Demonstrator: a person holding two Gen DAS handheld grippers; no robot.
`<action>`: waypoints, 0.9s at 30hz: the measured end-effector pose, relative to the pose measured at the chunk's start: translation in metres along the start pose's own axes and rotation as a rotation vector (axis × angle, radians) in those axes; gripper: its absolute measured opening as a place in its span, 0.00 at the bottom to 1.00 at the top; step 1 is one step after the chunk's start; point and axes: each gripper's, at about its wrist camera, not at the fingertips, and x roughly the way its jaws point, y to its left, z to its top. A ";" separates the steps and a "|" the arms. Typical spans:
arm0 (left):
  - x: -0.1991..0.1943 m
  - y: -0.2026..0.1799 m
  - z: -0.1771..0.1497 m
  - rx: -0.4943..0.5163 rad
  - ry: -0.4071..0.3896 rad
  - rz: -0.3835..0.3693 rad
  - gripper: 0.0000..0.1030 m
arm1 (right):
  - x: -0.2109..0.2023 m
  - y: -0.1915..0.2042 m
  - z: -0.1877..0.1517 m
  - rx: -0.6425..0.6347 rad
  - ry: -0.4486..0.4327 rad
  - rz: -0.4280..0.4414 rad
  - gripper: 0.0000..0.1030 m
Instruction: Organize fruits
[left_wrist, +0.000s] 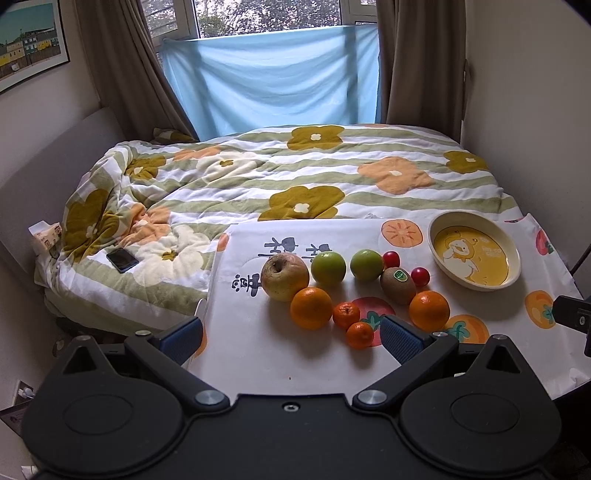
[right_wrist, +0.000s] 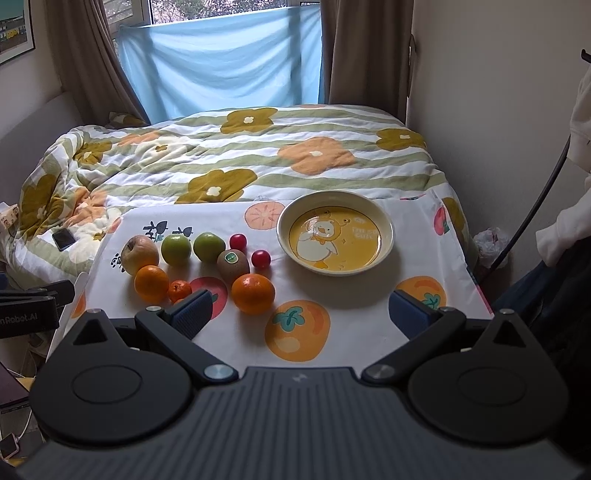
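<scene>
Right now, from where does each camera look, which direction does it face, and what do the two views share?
Left wrist: sits behind the open left gripper, low over the table's near left, facing the fruits and bed; the right gripper's tip shows at right.
Right wrist: sits behind the open right gripper, further right, facing the empty duck bowl; a white sleeve shows.
Shared: kiwi, bowl, window.

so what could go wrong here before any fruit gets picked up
1. The fruit sits packed: the kiwi looks to touch an orange with a cherry tomato right beside it, so wide-open fingers reaching in may knock round neighbours rolling.
2. The cloth lies loose over the table and could drag.
3. The apple sits near the cloth's left edge, by the bed; a nudge could send it off.
</scene>
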 end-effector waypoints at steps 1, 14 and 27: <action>0.004 -0.001 -0.002 0.011 0.001 0.003 1.00 | 0.004 -0.001 -0.001 0.005 0.008 0.001 1.00; 0.072 -0.028 -0.041 0.145 -0.030 -0.053 1.00 | 0.073 -0.005 -0.027 -0.059 0.029 -0.016 1.00; 0.152 -0.069 -0.061 0.216 0.002 -0.080 0.94 | 0.163 0.000 -0.037 -0.130 0.022 0.145 1.00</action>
